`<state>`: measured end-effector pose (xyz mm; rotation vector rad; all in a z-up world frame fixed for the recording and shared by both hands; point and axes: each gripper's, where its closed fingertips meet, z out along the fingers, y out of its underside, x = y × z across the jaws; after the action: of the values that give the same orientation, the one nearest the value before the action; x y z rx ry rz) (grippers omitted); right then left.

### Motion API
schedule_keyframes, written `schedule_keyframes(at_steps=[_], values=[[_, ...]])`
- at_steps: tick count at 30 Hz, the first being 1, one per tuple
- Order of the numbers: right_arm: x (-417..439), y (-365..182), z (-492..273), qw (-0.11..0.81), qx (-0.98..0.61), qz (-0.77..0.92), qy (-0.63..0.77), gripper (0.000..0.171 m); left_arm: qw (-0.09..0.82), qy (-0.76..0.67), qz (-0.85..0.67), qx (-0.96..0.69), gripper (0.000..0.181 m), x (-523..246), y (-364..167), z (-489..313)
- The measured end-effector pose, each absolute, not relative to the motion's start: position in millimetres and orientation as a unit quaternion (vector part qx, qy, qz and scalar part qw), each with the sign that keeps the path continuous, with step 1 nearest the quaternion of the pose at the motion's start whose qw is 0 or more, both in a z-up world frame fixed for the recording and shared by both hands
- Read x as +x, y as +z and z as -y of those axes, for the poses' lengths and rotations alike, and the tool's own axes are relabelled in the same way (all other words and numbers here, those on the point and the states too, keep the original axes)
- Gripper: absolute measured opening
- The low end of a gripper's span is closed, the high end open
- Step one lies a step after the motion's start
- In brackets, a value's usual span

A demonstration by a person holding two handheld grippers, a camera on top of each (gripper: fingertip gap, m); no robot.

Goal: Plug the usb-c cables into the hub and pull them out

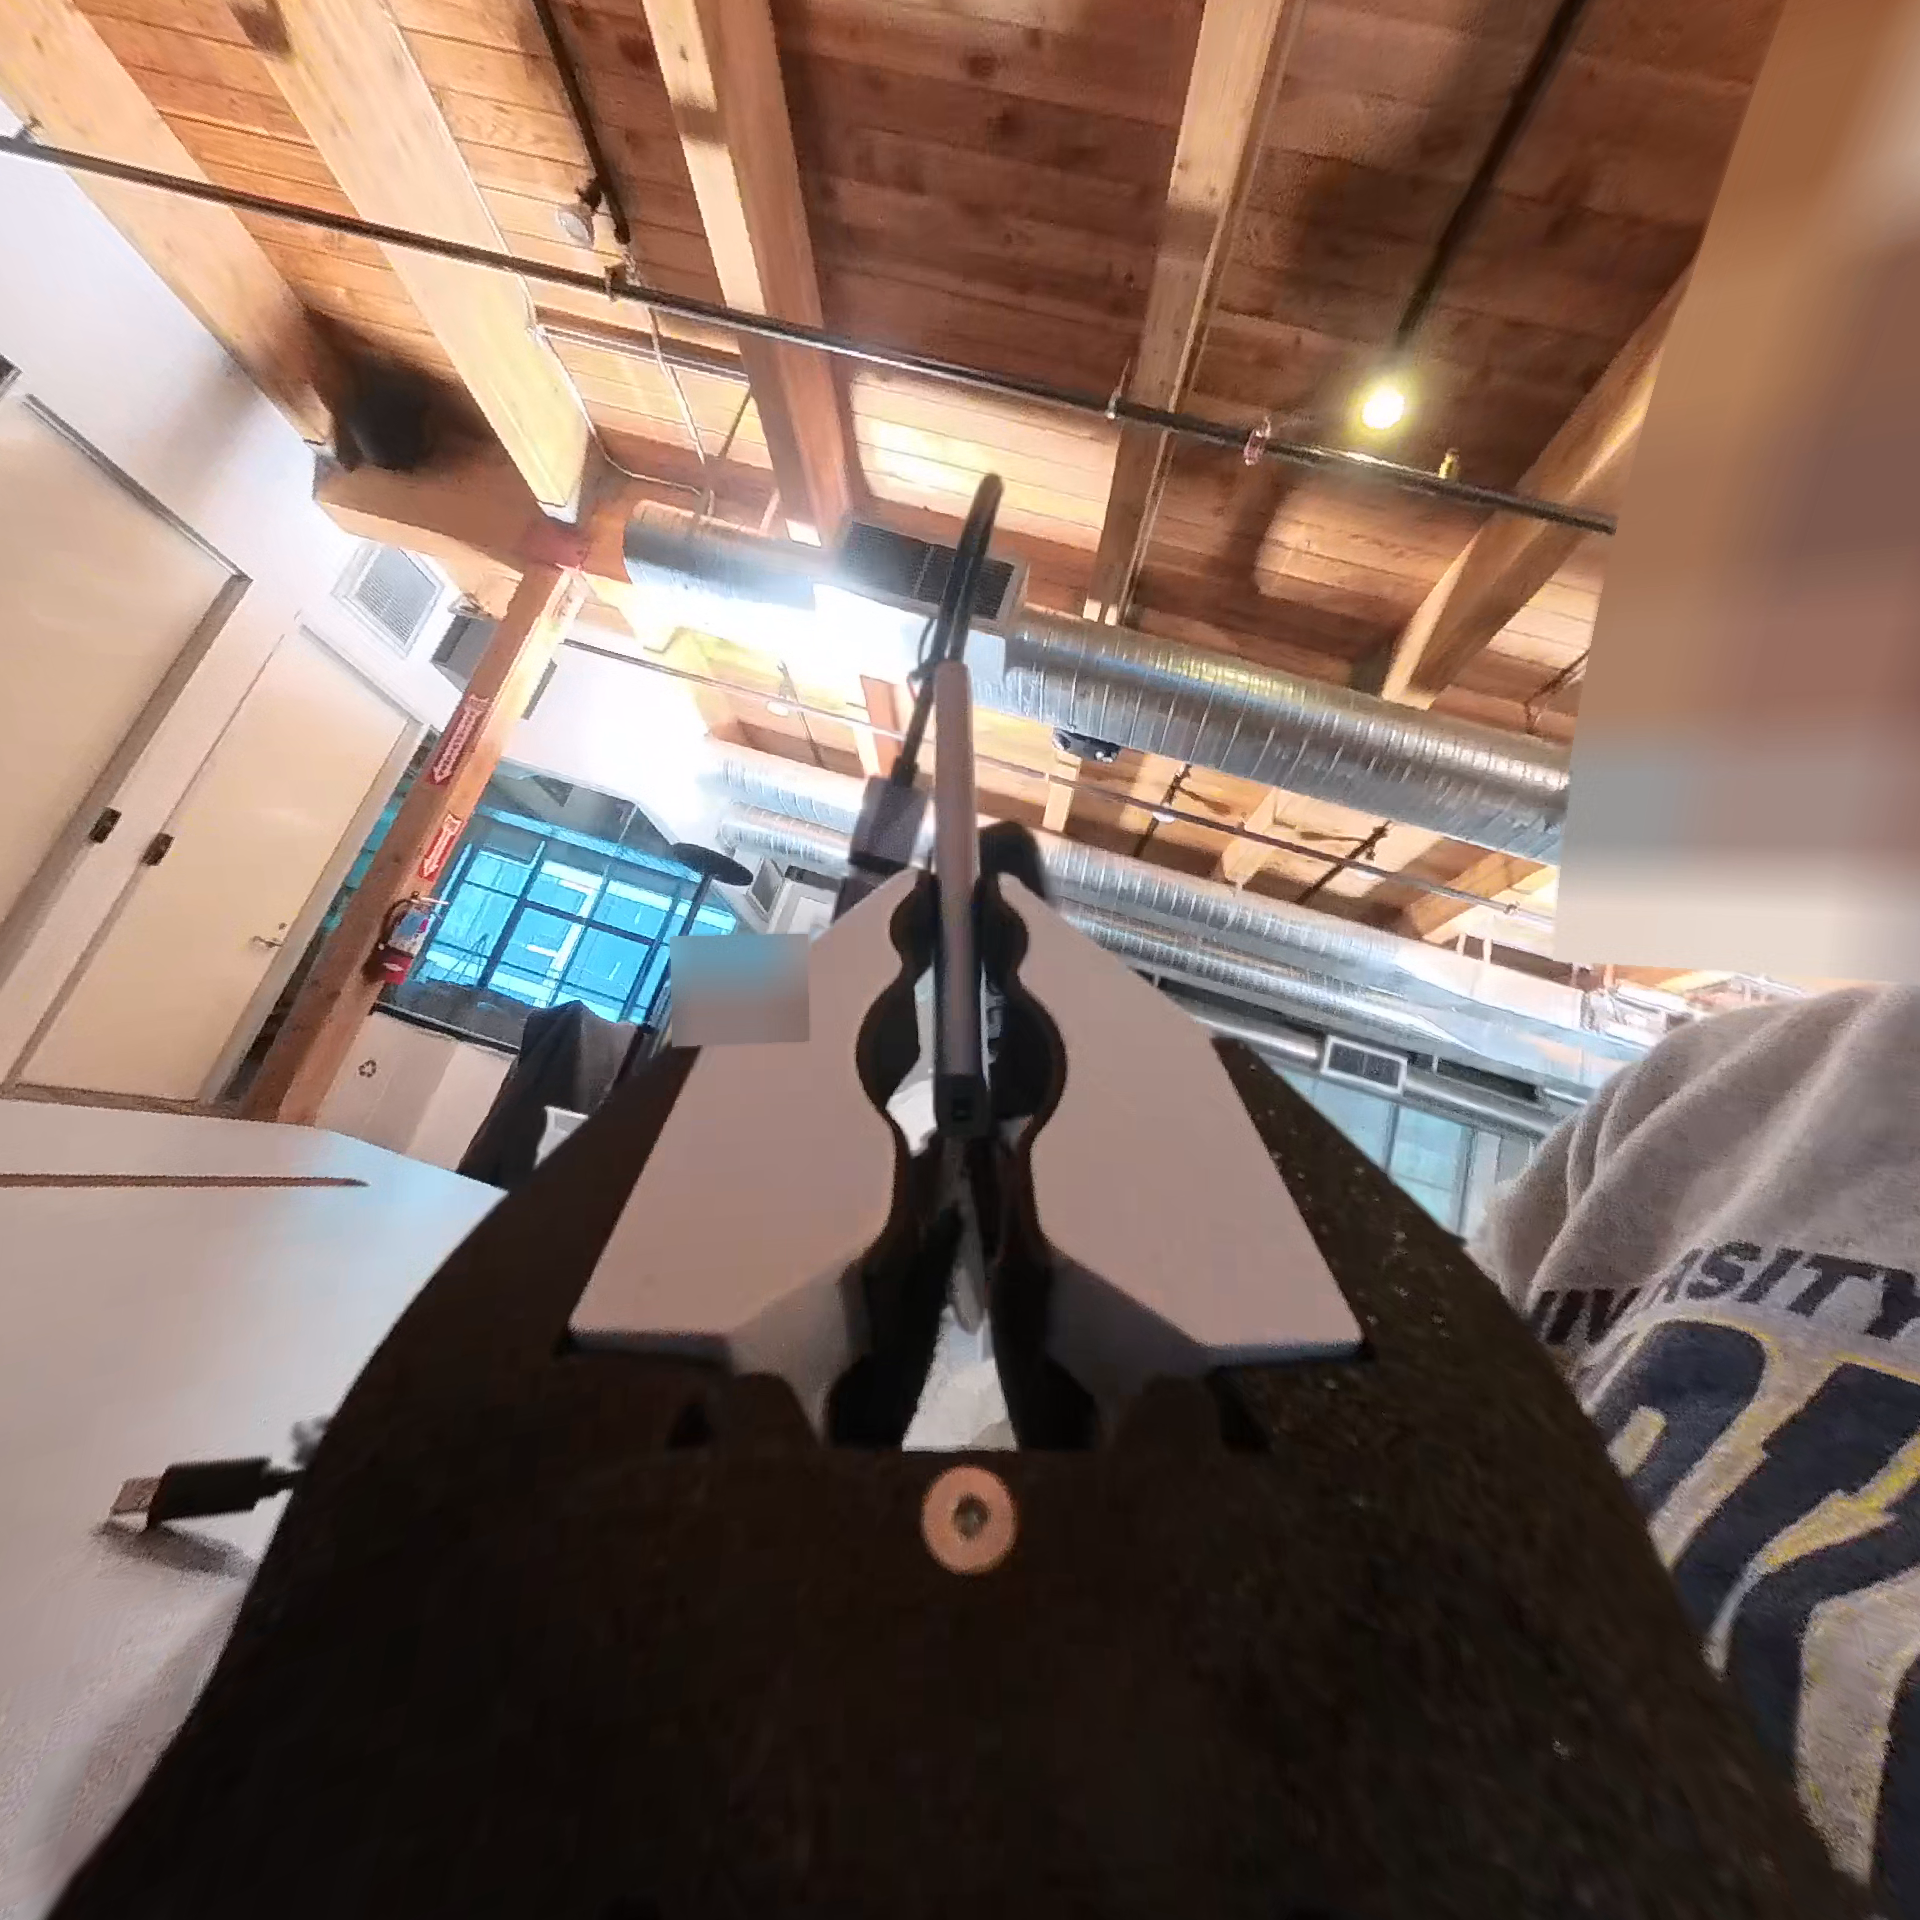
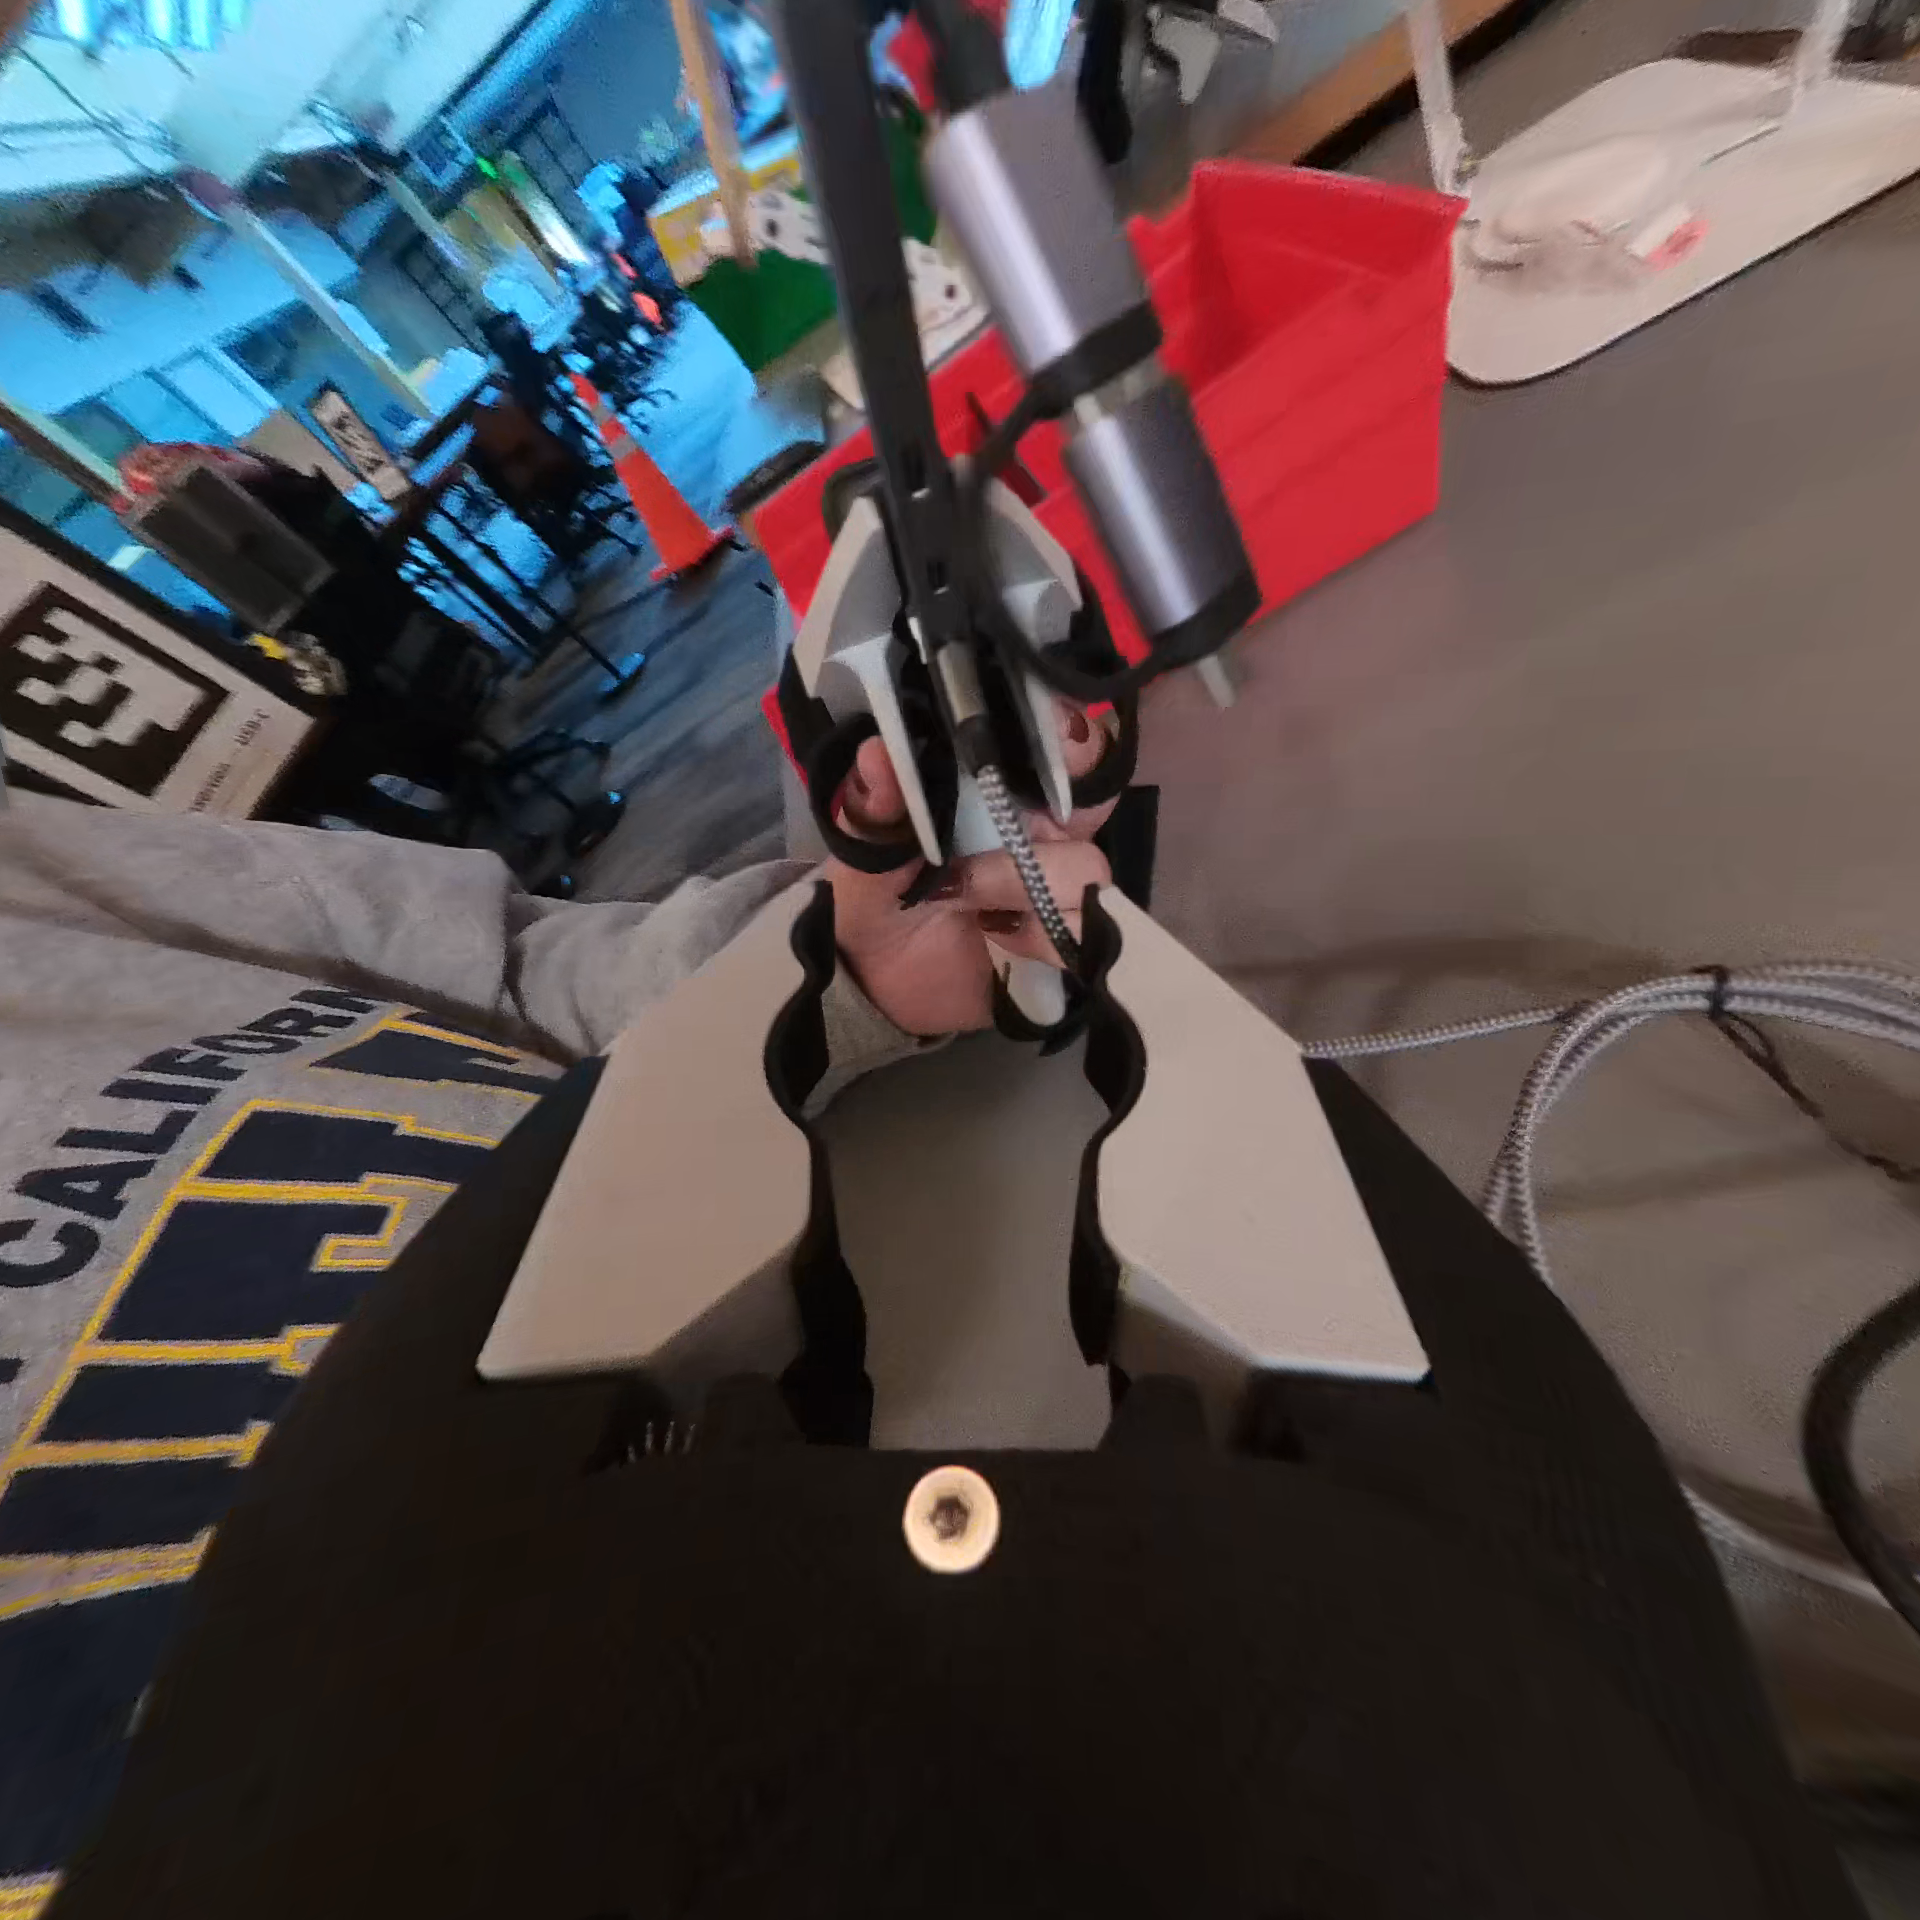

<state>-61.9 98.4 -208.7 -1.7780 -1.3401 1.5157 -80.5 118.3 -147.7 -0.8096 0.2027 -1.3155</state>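
Observation:
My left gripper (image 1: 958,914) points up at the ceiling and is shut on the slim grey hub (image 1: 956,883), seen edge on. A black cable (image 1: 971,561) leaves the hub's far end. In the right wrist view a hand holds that left gripper (image 2: 951,644) with the hub (image 2: 899,395) in it. A braided usb-c cable (image 2: 1023,852) runs from its silver plug (image 2: 961,707) at the hub's near end; I cannot tell how deep the plug sits. My right gripper (image 2: 956,935) is open, just short of the cable, which passes by its right fingertip (image 2: 1107,935).
A grey metal piece (image 2: 1049,239) on a black cable hangs beside the hub. The rest of the braided cable (image 2: 1662,997) lies bundled at right. A black USB plug (image 1: 187,1496) lies on the white table (image 1: 156,1247). A red bin (image 2: 1309,364) stands beyond. A person's grey sweatshirt (image 2: 260,1039) is close. The left gripper's tips are roughly 7 centimetres from the right gripper's.

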Motion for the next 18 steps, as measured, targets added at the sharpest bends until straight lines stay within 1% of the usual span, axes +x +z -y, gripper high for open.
schedule_keyframes(at_steps=[2, 3, 6, 7, 8, 9, 10, 11, 12, 13, 15, 16, 18], values=[[-58, -205, -98, 0.244, -0.648, 0.492, 0.527, 0.049, 0.715, -0.587, -0.084, -0.369, 0.006, -82, -149, -120], [-57, -198, -103, 0.286, -0.644, 0.491, 0.512, 0.051, 0.721, -0.581, -0.081, -0.368, 0.007, -83, -147, -121], [-45, -148, -130, 0.527, -0.565, 0.434, 0.464, 0.049, 0.739, -0.558, -0.068, -0.372, 0.006, -94, -144, -126], [-42, -141, -123, 0.550, -0.538, 0.435, 0.468, 0.031, 0.741, -0.556, -0.064, -0.370, 0.006, -96, -143, -127], [-45, -149, -112, 0.513, -0.541, 0.456, 0.486, 0.018, 0.741, -0.562, -0.061, -0.363, 0.006, -97, -141, -126], [-51, -166, -100, 0.441, -0.564, 0.481, 0.506, 0.019, 0.738, -0.573, -0.057, -0.353, 0.006, -97, -140, -125], [-56, -186, -91, 0.366, -0.589, 0.501, 0.518, 0.025, 0.735, -0.581, -0.053, -0.347, 0.006, -97, -139, -125], [-61, -204, -89, 0.316, -0.614, 0.506, 0.516, 0.033, 0.731, -0.588, -0.050, -0.342, 0.006, -95, -138, -125], [-66, -215, -89, 0.298, -0.627, 0.504, 0.514, 0.039, 0.727, -0.596, -0.047, -0.337, 0.006, -94, -138, -126], [-72, -217, -95, 0.311, -0.630, 0.486, 0.519, 0.041, 0.723, -0.604, -0.046, -0.332, 0.006, -92, -138, -125], [-80, -200, -112, 0.372, -0.616, 0.414, 0.557, 0.041, 0.715, -0.619, -0.049, -0.322, 0.006, -86, -137, -122], [-79, -189, -118, 0.396, -0.600, 0.377, 0.583, 0.040, 0.714, -0.623, -0.050, -0.315, 0.005, -85, -135, -121], [-75, -177, -123, 0.402, -0.578, 0.335, 0.626, 0.032, 0.708, -0.634, -0.050, -0.307, 0.005, -82, -133, -117]])
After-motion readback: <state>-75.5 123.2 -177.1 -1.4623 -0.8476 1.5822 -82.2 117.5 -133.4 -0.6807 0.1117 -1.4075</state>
